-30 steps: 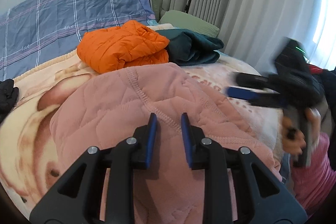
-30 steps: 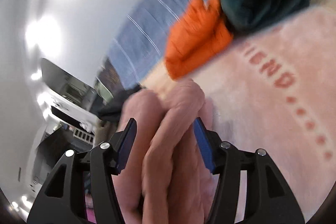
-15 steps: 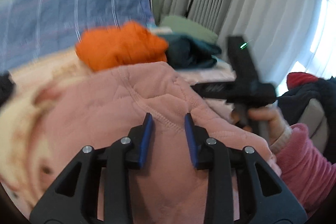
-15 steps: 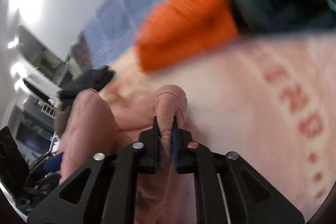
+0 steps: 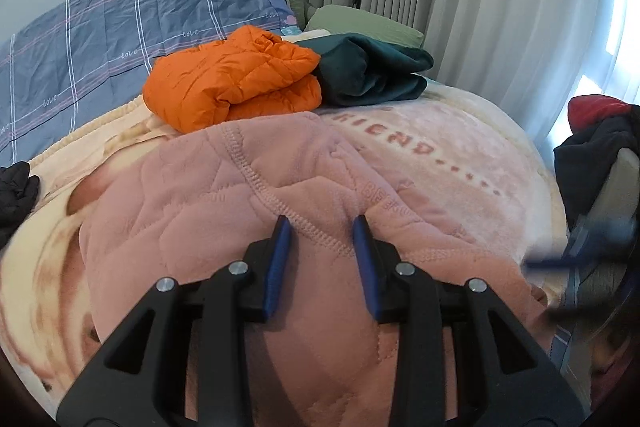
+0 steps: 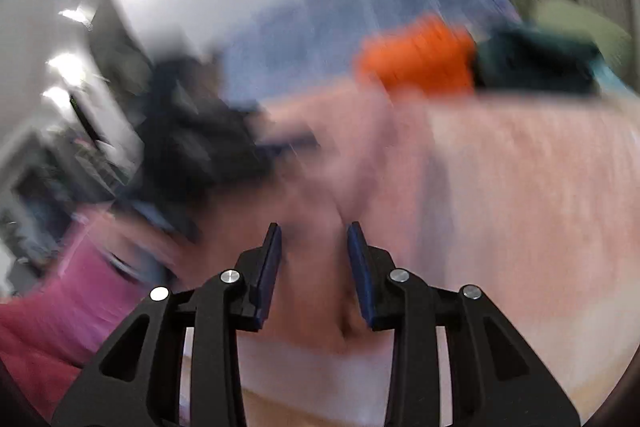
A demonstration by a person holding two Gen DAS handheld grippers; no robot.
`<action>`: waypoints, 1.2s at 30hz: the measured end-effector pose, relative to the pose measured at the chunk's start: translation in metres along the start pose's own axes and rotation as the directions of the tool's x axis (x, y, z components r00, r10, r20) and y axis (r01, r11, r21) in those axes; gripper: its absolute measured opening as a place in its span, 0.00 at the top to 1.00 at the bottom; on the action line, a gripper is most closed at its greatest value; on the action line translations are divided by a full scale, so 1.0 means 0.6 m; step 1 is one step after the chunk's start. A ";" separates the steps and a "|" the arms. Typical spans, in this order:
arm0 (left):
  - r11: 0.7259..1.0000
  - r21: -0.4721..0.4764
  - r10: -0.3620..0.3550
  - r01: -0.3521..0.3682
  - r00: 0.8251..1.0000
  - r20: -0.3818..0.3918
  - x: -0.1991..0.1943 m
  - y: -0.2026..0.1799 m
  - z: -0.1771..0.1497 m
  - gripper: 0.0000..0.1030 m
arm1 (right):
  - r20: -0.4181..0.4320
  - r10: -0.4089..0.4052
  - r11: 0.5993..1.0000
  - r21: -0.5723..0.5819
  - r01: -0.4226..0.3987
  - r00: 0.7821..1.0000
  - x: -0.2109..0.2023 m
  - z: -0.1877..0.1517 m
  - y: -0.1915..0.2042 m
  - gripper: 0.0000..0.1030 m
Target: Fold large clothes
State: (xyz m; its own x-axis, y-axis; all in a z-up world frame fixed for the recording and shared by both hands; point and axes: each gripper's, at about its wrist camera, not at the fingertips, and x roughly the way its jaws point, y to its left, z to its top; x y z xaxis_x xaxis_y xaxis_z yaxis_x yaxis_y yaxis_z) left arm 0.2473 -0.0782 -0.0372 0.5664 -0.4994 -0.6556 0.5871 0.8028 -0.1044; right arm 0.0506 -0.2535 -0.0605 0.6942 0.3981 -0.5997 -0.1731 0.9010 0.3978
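A pink quilted garment (image 5: pixel 248 223) lies folded on the bed's pink blanket (image 5: pixel 452 147). My left gripper (image 5: pixel 322 227) is open, its blue pads just above the garment near a stitched seam, holding nothing. In the right wrist view, which is blurred by motion, my right gripper (image 6: pixel 314 233) is open over the edge of the pink garment (image 6: pixel 320 267), with fabric between the spread pads but not clamped. The right gripper also shows as a dark blur at the right edge of the left wrist view (image 5: pixel 580 255).
A folded orange puffer jacket (image 5: pixel 236 79) and a folded dark teal garment (image 5: pixel 372 71) lie at the far end of the bed, by a blue plaid quilt (image 5: pixel 120 27) and green pillow (image 5: pixel 360 23). Dark clothes (image 5: pixel 600 143) pile on a chair at right. Black cloth (image 5: pixel 16 187) lies left.
My right gripper was shut on a fold of the pink garment; it has opened, let it go and swung back and low. My left gripper stayed open over the garment.
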 end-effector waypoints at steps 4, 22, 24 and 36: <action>0.997 -0.020 -0.071 0.071 0.997 -0.005 -0.019 0.008 0.013 0.67 | 0.013 0.086 0.969 0.231 -0.087 0.996 0.022 -0.055 -0.059 0.69; 0.986 0.075 0.162 -0.152 0.974 -0.155 0.080 0.048 0.027 0.70 | -0.020 -0.050 0.996 0.079 0.051 0.999 0.041 -0.042 -0.024 0.68; 0.986 0.075 0.162 -0.152 0.975 -0.151 0.078 0.049 0.027 0.70 | -0.021 -0.060 0.995 0.077 0.061 0.998 0.043 -0.042 -0.022 0.68; 0.969 0.211 0.169 -0.126 0.966 -0.197 0.115 -0.018 0.074 0.86 | -0.001 -0.141 0.988 0.068 0.141 0.990 0.032 -0.051 0.006 0.65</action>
State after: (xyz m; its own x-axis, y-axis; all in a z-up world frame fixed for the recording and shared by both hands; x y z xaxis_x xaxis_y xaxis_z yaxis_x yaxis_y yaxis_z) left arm 0.3057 -0.1360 -0.0480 0.5319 -0.2826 -0.7983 0.6198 0.7722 0.1397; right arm 0.0422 -0.2375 -0.0918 0.7107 0.2671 -0.6508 -0.0256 0.9343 0.3555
